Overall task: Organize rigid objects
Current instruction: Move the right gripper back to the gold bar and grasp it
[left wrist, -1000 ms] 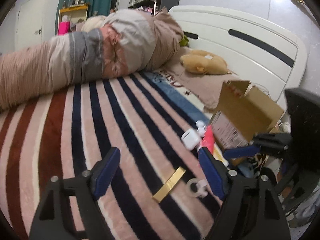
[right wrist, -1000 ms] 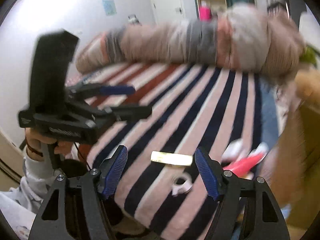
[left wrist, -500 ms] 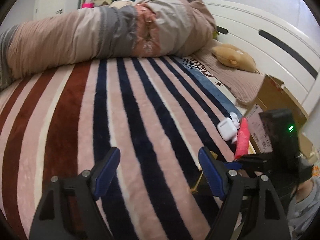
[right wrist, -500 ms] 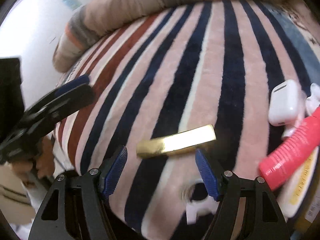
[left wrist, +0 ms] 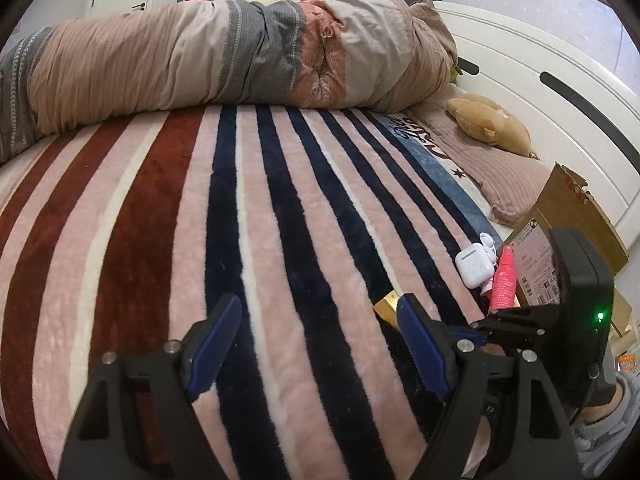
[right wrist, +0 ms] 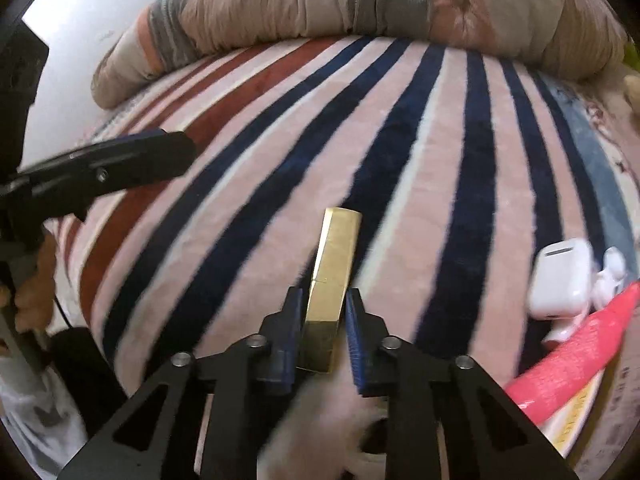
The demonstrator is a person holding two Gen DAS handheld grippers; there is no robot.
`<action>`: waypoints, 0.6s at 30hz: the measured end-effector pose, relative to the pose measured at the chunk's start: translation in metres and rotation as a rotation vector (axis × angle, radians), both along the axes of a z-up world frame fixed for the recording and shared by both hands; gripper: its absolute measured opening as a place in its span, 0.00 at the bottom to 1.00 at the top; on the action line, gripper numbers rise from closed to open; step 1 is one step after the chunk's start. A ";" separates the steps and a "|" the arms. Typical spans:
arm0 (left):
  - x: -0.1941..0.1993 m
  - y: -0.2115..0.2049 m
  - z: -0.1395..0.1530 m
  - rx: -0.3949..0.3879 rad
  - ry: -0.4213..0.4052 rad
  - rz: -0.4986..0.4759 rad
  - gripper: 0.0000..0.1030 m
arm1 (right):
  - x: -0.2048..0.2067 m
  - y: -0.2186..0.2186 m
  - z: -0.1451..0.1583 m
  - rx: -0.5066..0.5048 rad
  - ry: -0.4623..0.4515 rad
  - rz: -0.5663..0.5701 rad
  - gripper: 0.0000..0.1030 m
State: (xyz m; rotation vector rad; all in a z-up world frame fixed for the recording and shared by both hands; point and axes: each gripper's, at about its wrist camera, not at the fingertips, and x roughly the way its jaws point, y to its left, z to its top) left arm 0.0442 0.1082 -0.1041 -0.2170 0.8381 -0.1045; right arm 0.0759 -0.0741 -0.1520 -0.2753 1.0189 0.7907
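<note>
A gold rectangular bar [right wrist: 333, 276] lies on the striped blanket [right wrist: 400, 140]. My right gripper [right wrist: 323, 312] has closed on the bar's near end, its blue pads against both sides. In the left wrist view only the bar's tip [left wrist: 387, 305] shows behind my right finger. My left gripper [left wrist: 318, 334] is open and empty, low over the blanket. A white earbud case [right wrist: 560, 276] [left wrist: 474, 265], a loose earbud [right wrist: 610, 276] and a pink tube [right wrist: 576, 348] [left wrist: 503, 280] lie to the right of the bar.
A cardboard box [left wrist: 568, 224] stands at the blanket's right edge by the white headboard [left wrist: 540, 92]. A rolled duvet [left wrist: 224, 52] lies across the far side. A plush toy [left wrist: 488, 124] rests on a pillow. A white ring [right wrist: 372, 452] lies blurred under my right gripper.
My right gripper moved down over the gold bar, turned in line with it and closed on its near end. My left gripper drifted a little closer to the blanket and stayed open.
</note>
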 end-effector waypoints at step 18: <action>0.008 -0.025 0.015 -0.282 -0.020 -0.222 0.68 | -0.026 0.006 0.050 0.132 -0.133 0.023 0.13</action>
